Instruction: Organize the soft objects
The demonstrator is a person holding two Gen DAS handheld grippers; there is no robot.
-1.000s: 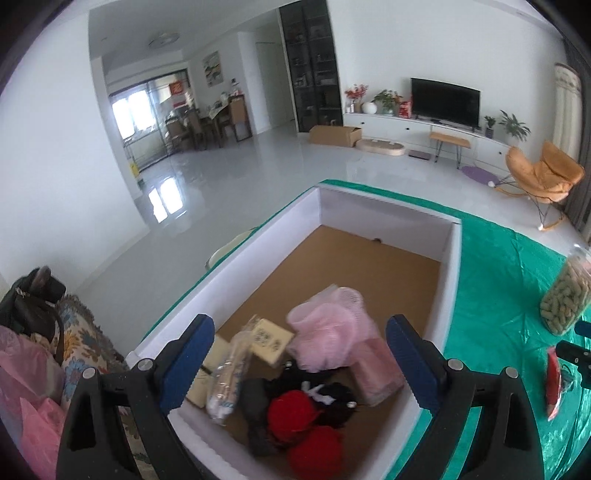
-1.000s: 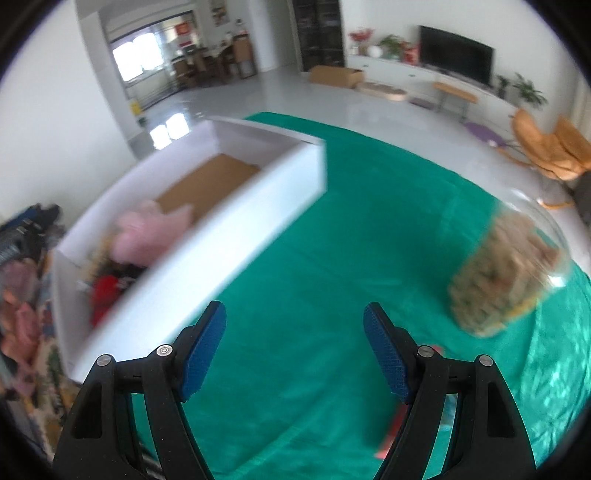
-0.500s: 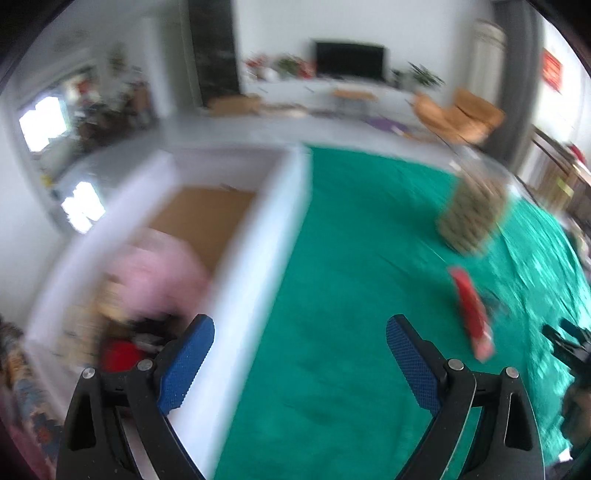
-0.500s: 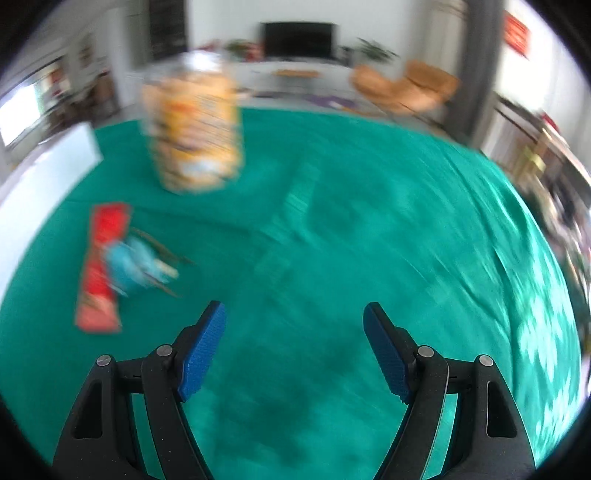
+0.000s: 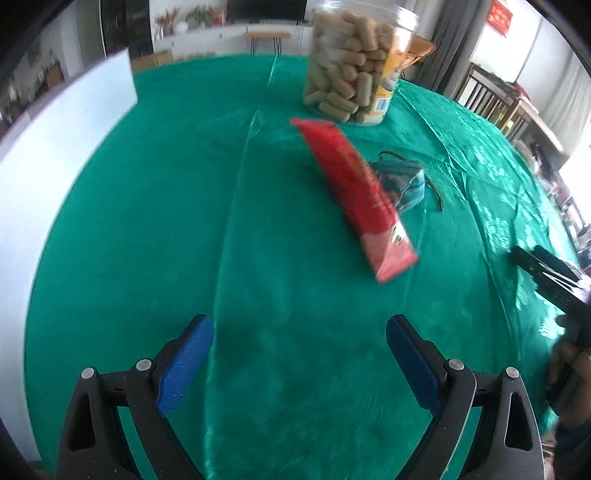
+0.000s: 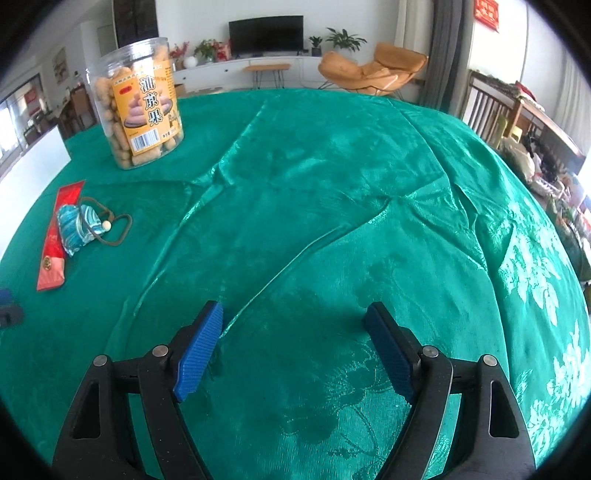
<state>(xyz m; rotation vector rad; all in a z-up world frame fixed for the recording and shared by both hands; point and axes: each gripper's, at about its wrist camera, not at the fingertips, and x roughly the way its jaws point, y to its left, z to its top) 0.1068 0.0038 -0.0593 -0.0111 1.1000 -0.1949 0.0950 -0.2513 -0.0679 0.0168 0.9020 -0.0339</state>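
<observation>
1. Hovering nearest the lens, the left claw [image 5: 299, 354] is spread wide and holds nothing; the right claw [image 6: 295, 345] is equally wide and bare, low over the green cloth [image 6: 332, 192] that covers the desk.
2. Past the claws lies the blue pouch [image 6: 79, 227], a small limp fabric bag with a brown cord. It rests against the red packet [image 5: 356, 192], on the near side of the snack jar [image 6: 138, 103].
3. The pouch looks light and squashy, so a pinch across its bulging middle should hold; the cord would likely slip.
4. The cloth is glossy and creased, probably slick underneath.
5. Left of the jar stands a white box [image 5: 55, 122]; beyond the jar, a TV [image 6: 266, 33] and an orange chair [image 6: 373, 70].
</observation>
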